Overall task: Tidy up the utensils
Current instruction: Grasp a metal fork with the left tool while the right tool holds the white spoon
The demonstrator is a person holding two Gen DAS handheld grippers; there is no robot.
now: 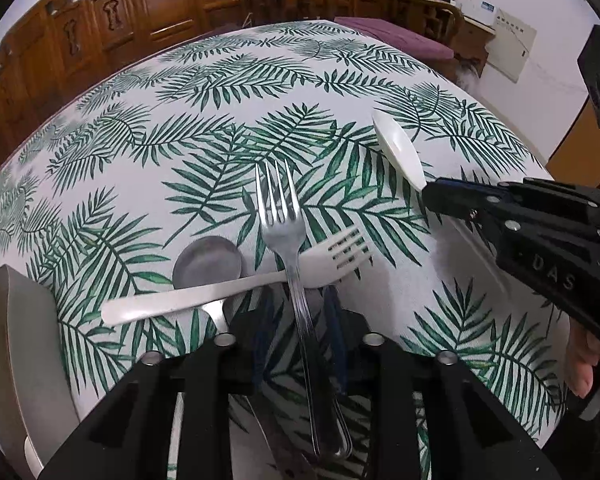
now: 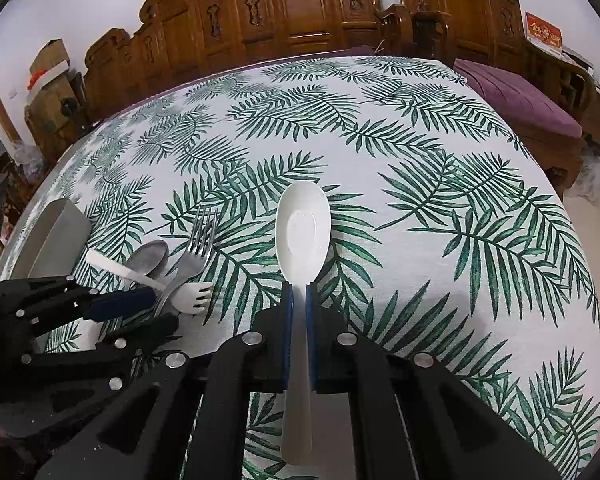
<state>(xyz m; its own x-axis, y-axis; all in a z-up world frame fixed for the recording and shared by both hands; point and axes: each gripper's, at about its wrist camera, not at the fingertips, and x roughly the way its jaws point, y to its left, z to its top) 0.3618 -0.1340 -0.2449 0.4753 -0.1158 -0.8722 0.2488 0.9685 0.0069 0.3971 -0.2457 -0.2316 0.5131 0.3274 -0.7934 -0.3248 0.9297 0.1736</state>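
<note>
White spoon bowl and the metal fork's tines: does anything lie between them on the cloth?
Nothing; between the white spoon and metal fork only bare leaf-print cloth shows, in both views.
</note>
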